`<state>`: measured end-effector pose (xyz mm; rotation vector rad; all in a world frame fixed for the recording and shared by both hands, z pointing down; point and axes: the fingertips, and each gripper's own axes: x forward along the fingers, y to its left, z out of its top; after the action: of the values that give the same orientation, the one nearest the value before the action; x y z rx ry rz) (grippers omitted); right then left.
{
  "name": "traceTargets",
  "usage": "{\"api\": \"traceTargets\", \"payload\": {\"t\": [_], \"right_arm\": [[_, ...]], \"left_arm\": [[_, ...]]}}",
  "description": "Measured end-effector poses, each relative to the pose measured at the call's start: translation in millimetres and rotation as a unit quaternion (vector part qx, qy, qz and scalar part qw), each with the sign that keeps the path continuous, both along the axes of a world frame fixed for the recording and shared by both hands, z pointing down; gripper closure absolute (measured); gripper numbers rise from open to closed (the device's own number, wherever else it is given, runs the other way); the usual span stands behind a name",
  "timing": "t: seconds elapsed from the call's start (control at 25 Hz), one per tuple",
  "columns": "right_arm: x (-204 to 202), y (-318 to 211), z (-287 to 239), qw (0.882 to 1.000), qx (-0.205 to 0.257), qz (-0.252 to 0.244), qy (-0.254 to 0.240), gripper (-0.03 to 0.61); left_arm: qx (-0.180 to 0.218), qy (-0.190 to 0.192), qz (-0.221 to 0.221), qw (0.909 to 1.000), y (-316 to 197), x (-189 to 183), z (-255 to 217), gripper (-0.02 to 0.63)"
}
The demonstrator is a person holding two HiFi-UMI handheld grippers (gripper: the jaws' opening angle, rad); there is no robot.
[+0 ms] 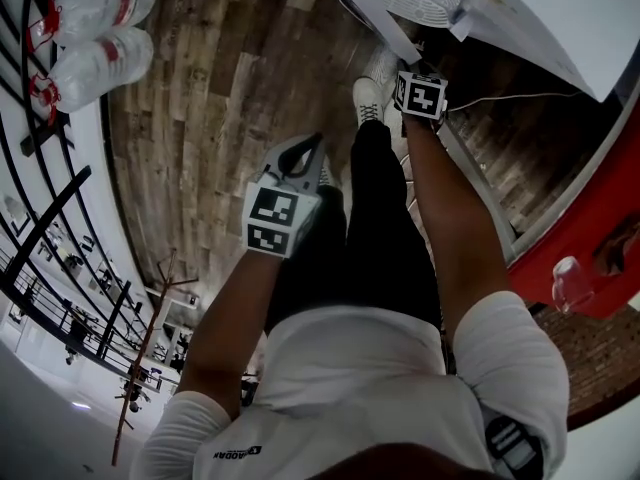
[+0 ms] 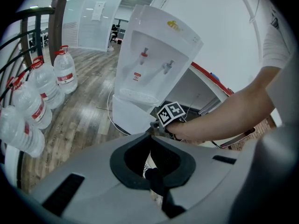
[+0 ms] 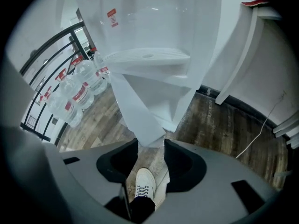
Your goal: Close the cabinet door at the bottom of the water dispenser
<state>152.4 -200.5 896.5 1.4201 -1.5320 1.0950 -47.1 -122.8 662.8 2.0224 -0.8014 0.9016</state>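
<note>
The white water dispenser (image 2: pixel 154 50) stands on the wooden floor, its two taps above a drip tray (image 3: pixel 149 57). Its bottom cabinet door (image 3: pixel 140 111) hangs swung open, a white panel slanting down toward me. My right gripper (image 3: pixel 150 143) is at the door's lower end, and both fingers look pressed against the panel's edge. In the head view the right gripper (image 1: pixel 410 68) sits at the end of the open door (image 1: pixel 385 23). My left gripper (image 1: pixel 312 146) hangs back over the person's legs, away from the dispenser. The left gripper (image 2: pixel 152 135) is shut with nothing in it.
Several large water bottles (image 2: pixel 46 85) stand along a black railing (image 2: pixel 18 36) left of the dispenser. A white cable (image 3: pixel 261 129) trails over the floor to the right. A red-edged counter (image 1: pixel 590 238) is at the right. The person's white shoe (image 3: pixel 145 185) is right under the right gripper.
</note>
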Motion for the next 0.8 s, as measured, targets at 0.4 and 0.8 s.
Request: {"api": "traceTargets", "payload": {"t": [0.4,0.8], "right_arm": [[21.6,-21.4,-1.9,0.999,0.029,0.009,-0.018,0.434],[50.0,-42.5,-3.4,0.999,0.033,-0.009,0.006,0.451]], "left_arm": [[0.004,-0.001,-0.006,1.0,-14.7,6.2,1.5,0.617],[0.015,-0.005,-0.018,0.9997,-25.6,11.4,0.5,0.617]]}}
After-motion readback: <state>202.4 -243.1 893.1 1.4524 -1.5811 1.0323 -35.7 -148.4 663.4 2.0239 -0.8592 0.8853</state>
